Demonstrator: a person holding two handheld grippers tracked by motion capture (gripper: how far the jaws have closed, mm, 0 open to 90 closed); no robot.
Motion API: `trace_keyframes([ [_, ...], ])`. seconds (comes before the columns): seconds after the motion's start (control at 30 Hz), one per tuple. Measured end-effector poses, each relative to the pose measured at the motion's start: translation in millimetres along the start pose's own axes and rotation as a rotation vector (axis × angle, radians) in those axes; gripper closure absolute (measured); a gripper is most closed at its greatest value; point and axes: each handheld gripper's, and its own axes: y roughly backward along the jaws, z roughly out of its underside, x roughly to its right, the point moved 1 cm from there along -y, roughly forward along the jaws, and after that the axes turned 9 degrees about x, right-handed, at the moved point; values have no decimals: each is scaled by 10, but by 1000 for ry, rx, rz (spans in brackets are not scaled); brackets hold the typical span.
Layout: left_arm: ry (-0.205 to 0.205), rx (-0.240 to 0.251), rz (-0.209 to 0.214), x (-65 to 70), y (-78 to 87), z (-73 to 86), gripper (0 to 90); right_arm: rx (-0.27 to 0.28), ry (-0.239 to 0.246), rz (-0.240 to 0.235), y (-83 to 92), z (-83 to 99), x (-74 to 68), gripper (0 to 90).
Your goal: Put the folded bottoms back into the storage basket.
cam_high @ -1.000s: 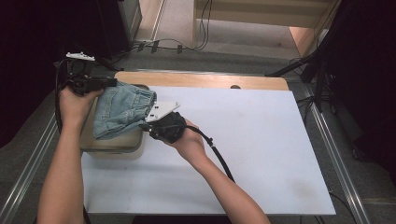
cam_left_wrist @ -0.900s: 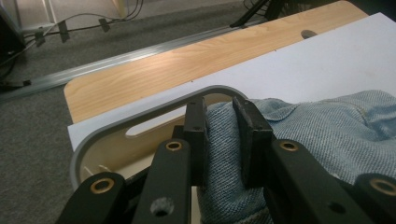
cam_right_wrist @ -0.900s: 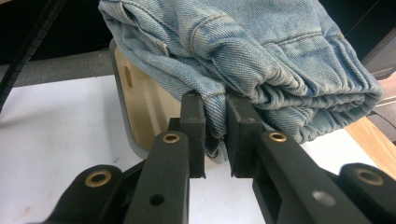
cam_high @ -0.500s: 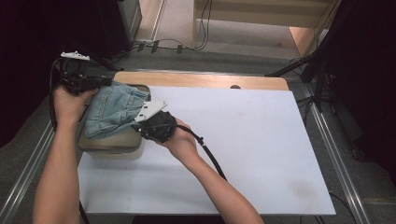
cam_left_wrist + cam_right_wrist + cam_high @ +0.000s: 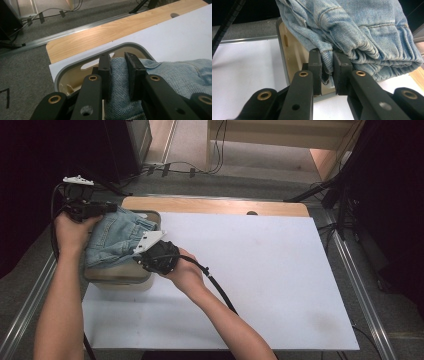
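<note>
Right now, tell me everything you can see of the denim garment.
The denim garment is light blue, faded, with stitched seams and a gathered hem. It lies folded and bunched over the beige, grey-rimmed bin at the table's left. The left gripper pinches one fold at the far end, the right gripper another at the near edge. Both are shut on cloth.

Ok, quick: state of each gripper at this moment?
Left gripper: shut on the folded jeans.
Right gripper: shut on the folded jeans, over the tray.
</note>
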Motion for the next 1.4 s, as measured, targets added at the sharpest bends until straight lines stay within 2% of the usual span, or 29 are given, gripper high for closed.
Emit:
trace_keyframes([
  [0.47,11,-8,-1,-94,-52,145,772,-32,-1,-8,-155,40,-41,770],
  [0.87,-21,-27,-25,-99,-64,161,769,-48,-20,-19,-240,73,-54,759],
  [0.93,-35,-34,-37,-90,-72,167,760,-48,-26,-21,-253,83,-58,722],
  [0.97,-43,-38,-42,-87,-75,170,740,-34,-42,0,-244,86,-60,614],
  [1.0,-31,-52,-34,-86,-90,173,693,-6,-49,18,-234,84,-54,471],
  [1.03,-24,-51,-31,-85,-95,171,502,37,-75,84,-203,64,-45,237],
  [1.07,-5,-39,-27,-78,-110,163,376,43,-82,108,-198,56,-37,154],
  [1.1,-3,-36,-17,-77,-111,161,206,31,-104,144,-177,41,-3,75],
  [1.13,9,-34,-4,-60,-122,159,157,24,-108,146,-166,41,8,61],
  [1.17,11,-43,-12,-44,-130,153,44,20,-113,159,-140,44,38,24],
  [1.2,4,-49,-9,-11,-140,150,24,18,-113,162,-128,47,58,10],
  [1.23,4,-53,-3,3,-147,147,0,7,-138,144,-98,58,87,10],
  [1.3,-13,-59,4,44,-155,138,0,-3,-146,130,-63,81,119,1],
  [1.4,-32,-73,8,108,-170,124,0,-18,-137,166,-13,114,139,0],
])
